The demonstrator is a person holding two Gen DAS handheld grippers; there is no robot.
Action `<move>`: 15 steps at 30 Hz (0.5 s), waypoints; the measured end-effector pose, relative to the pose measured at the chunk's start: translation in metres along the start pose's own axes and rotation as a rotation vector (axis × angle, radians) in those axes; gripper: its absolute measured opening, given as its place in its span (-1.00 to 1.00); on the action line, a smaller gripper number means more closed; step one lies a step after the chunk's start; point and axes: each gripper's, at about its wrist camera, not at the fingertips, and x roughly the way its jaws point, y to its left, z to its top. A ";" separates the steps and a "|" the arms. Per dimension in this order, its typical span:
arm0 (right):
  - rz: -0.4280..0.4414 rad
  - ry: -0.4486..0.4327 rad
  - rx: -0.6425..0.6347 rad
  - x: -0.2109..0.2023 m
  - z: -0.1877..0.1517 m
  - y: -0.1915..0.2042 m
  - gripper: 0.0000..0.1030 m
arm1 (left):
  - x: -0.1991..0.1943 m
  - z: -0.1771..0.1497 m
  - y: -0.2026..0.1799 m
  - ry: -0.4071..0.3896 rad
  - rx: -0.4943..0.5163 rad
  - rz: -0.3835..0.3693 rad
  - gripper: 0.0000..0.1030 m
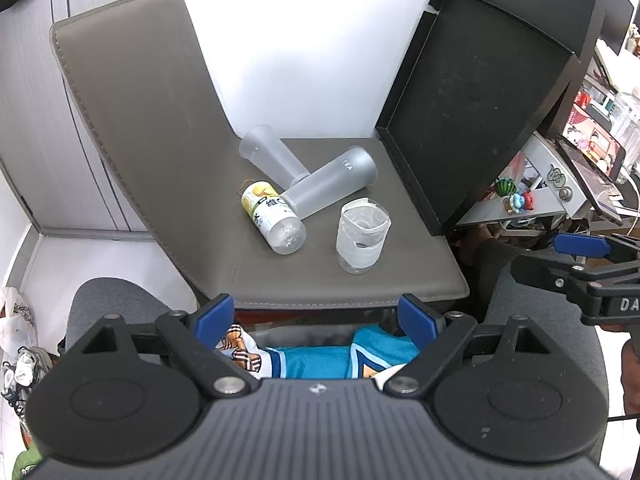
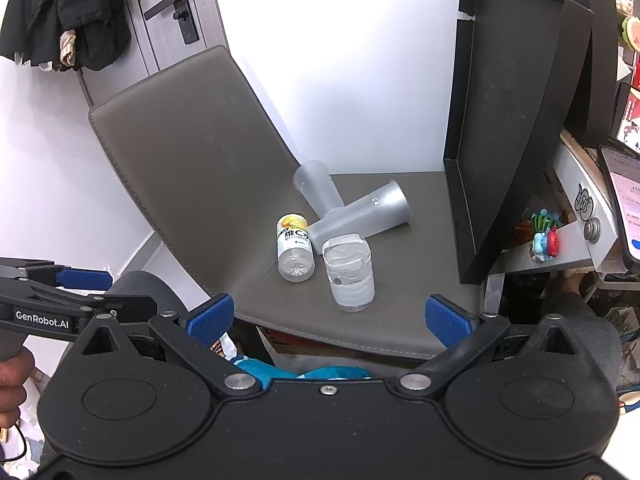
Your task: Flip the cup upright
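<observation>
Inspection found both claws spread wide and empty, held back at the near edge of the grey chair seat (image 1: 400, 280): the left gripper (image 1: 316, 316) at 6 o'clock in its own view, the right gripper (image 2: 328, 316) likewise in its own. Working left to right across the seat, the first frosted cup (image 1: 272, 156) lay on its side toward 11 o'clock of the cluster, mouth pointing away to the rear left. Next came a small labelled bottle (image 1: 272, 216), also lying down, its base toward the camera; contents could not be determined. The second frosted cup (image 1: 332, 188) lay across the middle, its base touching the first cup's base and resting by the bottle, its open mouth aimed toward 2 o'clock. Both cups appeared empty. At 5 o'clock of the cluster stood a clear taped container (image 1: 362, 236), upright, just beside the second cup; something dark sat low inside it, not identifiable. A black tray (image 1: 472, 120) leaned on edge at the right of the seat. Judgement: the cups looked light, thin-walled plastic, fairly stiff but liable to flex and to slide on smooth frosted walls. A hold across the body near the open rim of the second cup seemed soundest, that end being clear of its neighbours. Risk noted of it rolling or nudging the bottle.
</observation>
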 end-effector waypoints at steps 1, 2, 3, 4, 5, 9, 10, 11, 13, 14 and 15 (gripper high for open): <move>0.000 0.001 -0.004 0.000 0.000 0.000 1.00 | 0.001 0.000 0.000 0.001 -0.003 0.002 0.71; 0.000 0.001 -0.007 -0.001 0.000 0.001 1.00 | 0.001 0.000 0.000 0.002 -0.003 0.001 0.71; 0.000 0.001 -0.009 -0.001 0.000 0.001 1.00 | 0.001 0.000 0.000 0.001 -0.003 0.002 0.71; -0.001 0.001 -0.011 -0.001 0.000 0.002 1.00 | 0.001 0.001 0.001 0.000 -0.003 0.002 0.71; -0.003 0.002 -0.012 -0.001 0.000 0.002 1.00 | 0.001 0.001 0.002 -0.002 -0.004 0.003 0.71; -0.005 0.001 -0.013 -0.001 0.000 0.004 1.00 | 0.001 0.002 0.003 -0.004 -0.008 0.006 0.71; -0.004 0.002 -0.014 -0.001 0.000 0.004 1.00 | 0.001 0.002 0.004 -0.004 -0.008 0.007 0.71; -0.004 0.003 -0.014 0.000 0.000 0.004 1.00 | 0.001 0.002 0.004 -0.003 -0.008 0.007 0.71; -0.004 0.006 -0.014 0.000 0.000 0.003 1.00 | 0.001 0.001 0.004 -0.002 -0.008 0.007 0.71; -0.004 0.007 -0.014 0.001 0.000 0.003 1.00 | 0.000 0.001 0.003 -0.004 -0.007 0.007 0.71; -0.005 0.008 -0.013 0.001 0.000 0.003 1.00 | 0.000 0.001 0.003 -0.008 -0.006 0.007 0.71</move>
